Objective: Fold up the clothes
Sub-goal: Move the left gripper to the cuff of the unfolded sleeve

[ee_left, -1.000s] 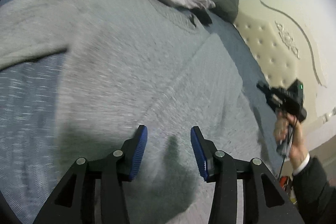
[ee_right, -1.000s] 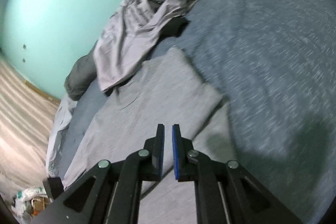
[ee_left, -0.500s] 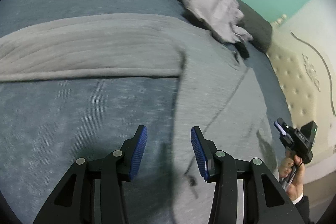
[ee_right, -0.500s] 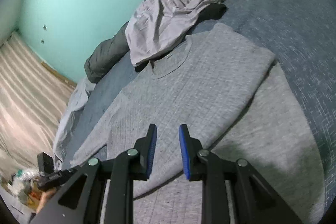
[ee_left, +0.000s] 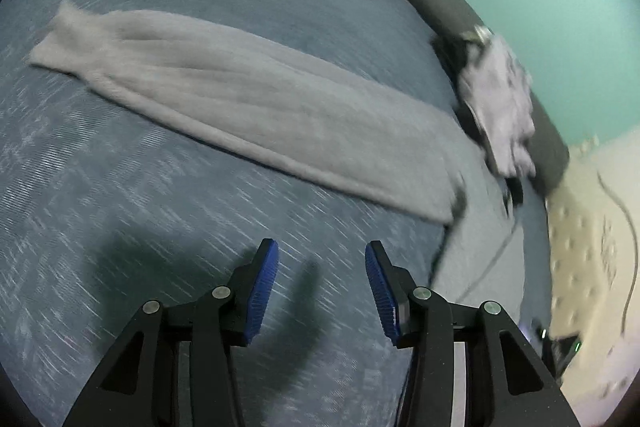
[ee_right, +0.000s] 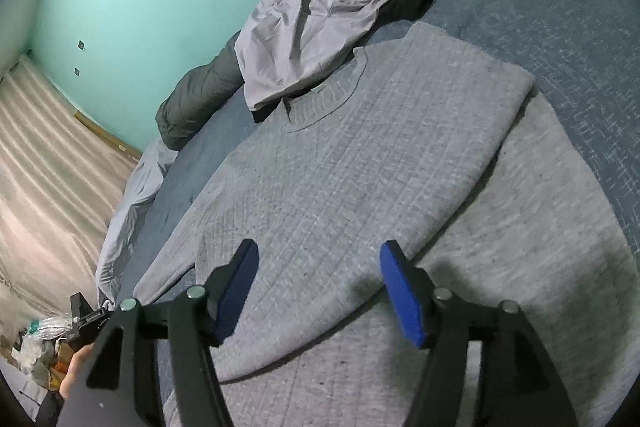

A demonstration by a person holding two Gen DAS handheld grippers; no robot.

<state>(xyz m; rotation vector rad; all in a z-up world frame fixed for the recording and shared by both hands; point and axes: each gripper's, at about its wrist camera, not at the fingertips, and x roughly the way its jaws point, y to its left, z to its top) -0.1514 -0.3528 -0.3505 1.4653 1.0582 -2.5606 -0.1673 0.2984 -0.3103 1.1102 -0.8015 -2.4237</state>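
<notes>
- Across the bed [ee_right: 560, 7], the sweater [ee_right: 360, 167] fills mid-frame, one sleeve [ee_right: 400, 147] folded over.
- Right tool [ee_right: 320, 291] is opening, nothing between its jaws.
- Left tool [ee_left: 322, 291] hangs released, empty; grab the outstretched sleeve [ee_left: 240, 107] next.

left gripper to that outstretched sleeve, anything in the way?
Nothing visible. Only bare bedspread lies between the open left gripper and the sleeve, which lies flat. The lilac garment sits off at the sleeve's shoulder end, clear of that path.
</notes>
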